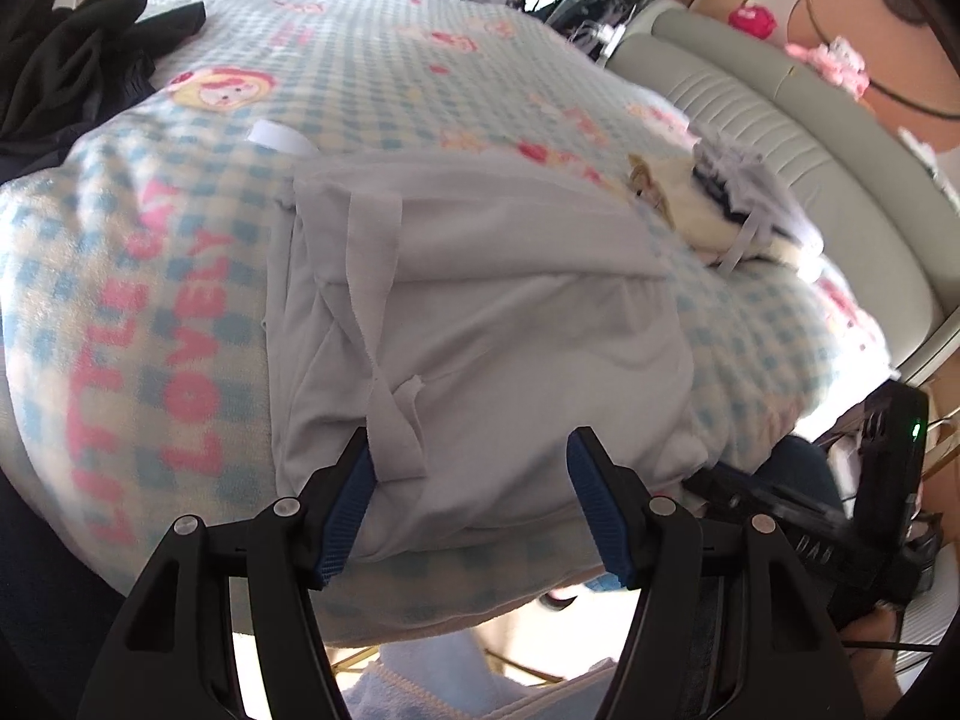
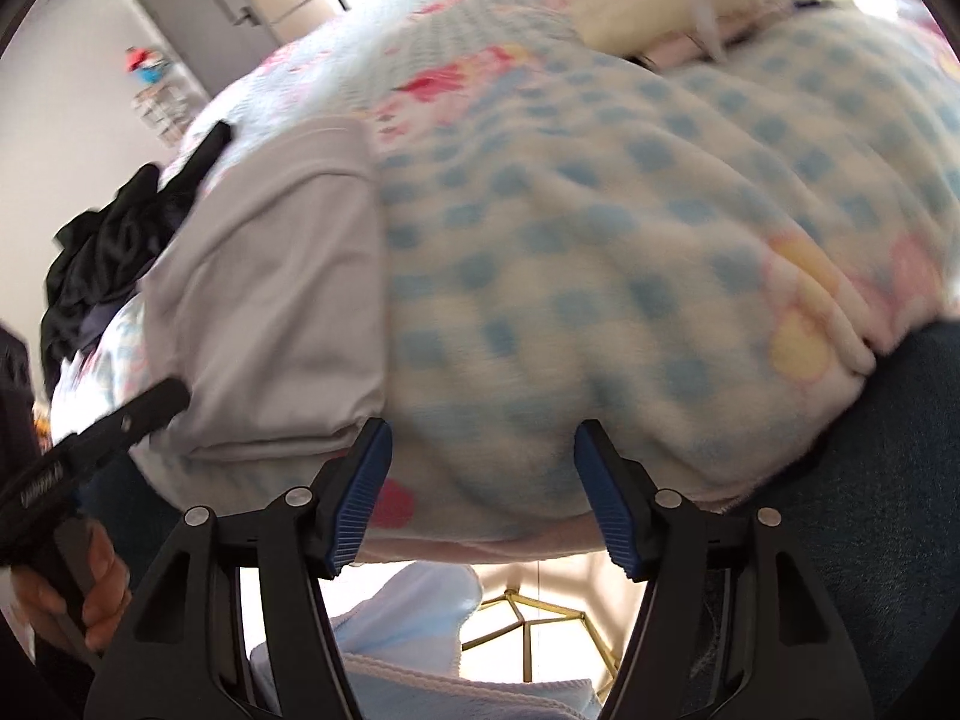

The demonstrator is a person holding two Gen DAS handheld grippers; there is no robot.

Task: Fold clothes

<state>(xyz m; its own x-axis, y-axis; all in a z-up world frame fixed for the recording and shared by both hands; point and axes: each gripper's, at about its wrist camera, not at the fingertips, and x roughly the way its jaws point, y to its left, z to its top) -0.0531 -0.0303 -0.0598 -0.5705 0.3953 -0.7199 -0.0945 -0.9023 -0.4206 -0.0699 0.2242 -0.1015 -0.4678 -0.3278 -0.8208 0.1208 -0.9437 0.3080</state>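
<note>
I see a folded grey garment (image 1: 480, 324) lying on the checked blanket (image 1: 372, 78), black clothes (image 1: 66, 66) heaped at the far left, a plush toy (image 1: 708, 204) to the right. My left gripper (image 1: 468, 498) hovers over the garment's near edge, jaws apart, grasping nothing. My right gripper (image 2: 480, 492) hangs released over bare blanket beside it.
</note>
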